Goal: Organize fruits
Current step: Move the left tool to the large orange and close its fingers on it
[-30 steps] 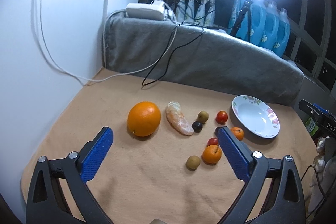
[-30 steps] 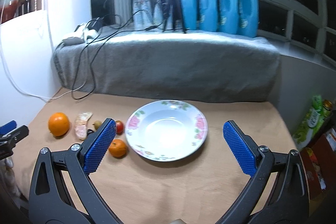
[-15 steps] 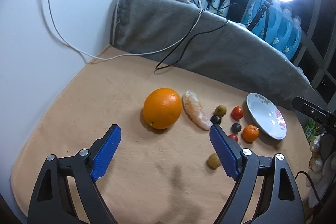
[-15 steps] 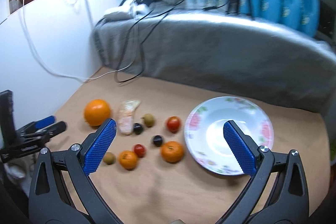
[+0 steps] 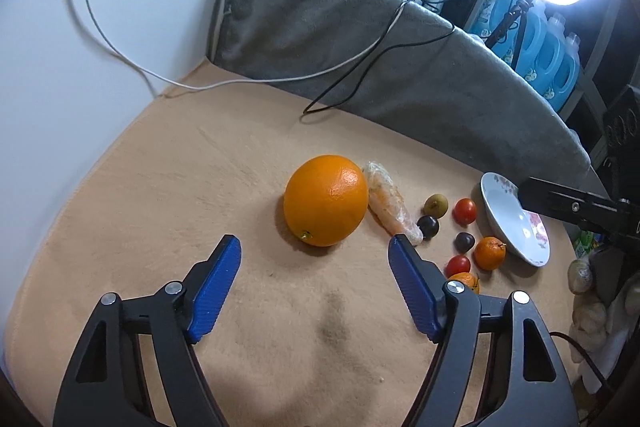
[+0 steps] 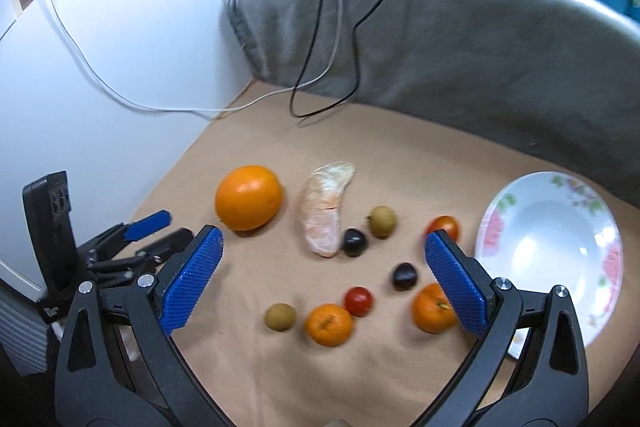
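Left tongs (image 5: 314,247), empty and closing, have neared the big orange (image 5: 326,200); right tongs (image 6: 322,241) gape empty over small fruits.

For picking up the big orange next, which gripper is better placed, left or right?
Left. The left gripper points straight at the big orange, empty jaws closing. The right gripper frames the small fruits near the plate; the orange lies off to its left.

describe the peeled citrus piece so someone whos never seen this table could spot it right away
Start at the big orange on the tan cloth. Just to its right in the right wrist view lies the peeled piece, between the orange and a dark grape. It is the only curved, pale, skinless wedge; every fruit around it is round and whole.
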Action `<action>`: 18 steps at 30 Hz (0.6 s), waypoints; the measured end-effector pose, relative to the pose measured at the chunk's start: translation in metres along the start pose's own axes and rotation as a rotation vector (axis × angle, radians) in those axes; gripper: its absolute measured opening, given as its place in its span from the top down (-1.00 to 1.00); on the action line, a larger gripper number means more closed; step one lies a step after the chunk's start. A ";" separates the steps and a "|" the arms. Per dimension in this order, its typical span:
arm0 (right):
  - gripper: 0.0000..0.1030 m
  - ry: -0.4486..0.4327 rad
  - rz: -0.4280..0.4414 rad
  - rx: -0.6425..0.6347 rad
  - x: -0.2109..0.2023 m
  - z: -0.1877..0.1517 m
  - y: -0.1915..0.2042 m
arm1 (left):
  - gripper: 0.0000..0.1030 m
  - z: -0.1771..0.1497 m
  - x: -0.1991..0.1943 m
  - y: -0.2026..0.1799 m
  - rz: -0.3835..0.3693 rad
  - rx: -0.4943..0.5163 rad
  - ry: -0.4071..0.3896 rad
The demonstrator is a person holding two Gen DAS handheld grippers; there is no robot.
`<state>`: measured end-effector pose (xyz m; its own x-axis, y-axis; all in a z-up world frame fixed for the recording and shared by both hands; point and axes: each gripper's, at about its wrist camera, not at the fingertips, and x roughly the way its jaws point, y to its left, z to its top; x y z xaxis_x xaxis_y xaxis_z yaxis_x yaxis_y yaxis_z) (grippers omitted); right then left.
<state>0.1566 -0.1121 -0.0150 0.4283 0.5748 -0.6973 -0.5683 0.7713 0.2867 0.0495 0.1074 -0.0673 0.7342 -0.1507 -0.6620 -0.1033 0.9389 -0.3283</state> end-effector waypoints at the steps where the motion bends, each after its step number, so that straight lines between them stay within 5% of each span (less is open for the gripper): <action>1: -1.00 0.012 0.015 0.008 0.006 0.002 0.001 | -0.47 0.001 0.003 0.001 -0.010 -0.001 0.009; 18: -0.77 0.176 0.164 0.114 0.087 0.034 0.018 | -0.37 0.007 0.033 0.011 -0.071 -0.019 0.074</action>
<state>0.2079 -0.0385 -0.0481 0.2025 0.6463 -0.7357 -0.5329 0.7030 0.4709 0.0777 0.1146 -0.0879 0.6884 -0.2400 -0.6845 -0.0660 0.9190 -0.3887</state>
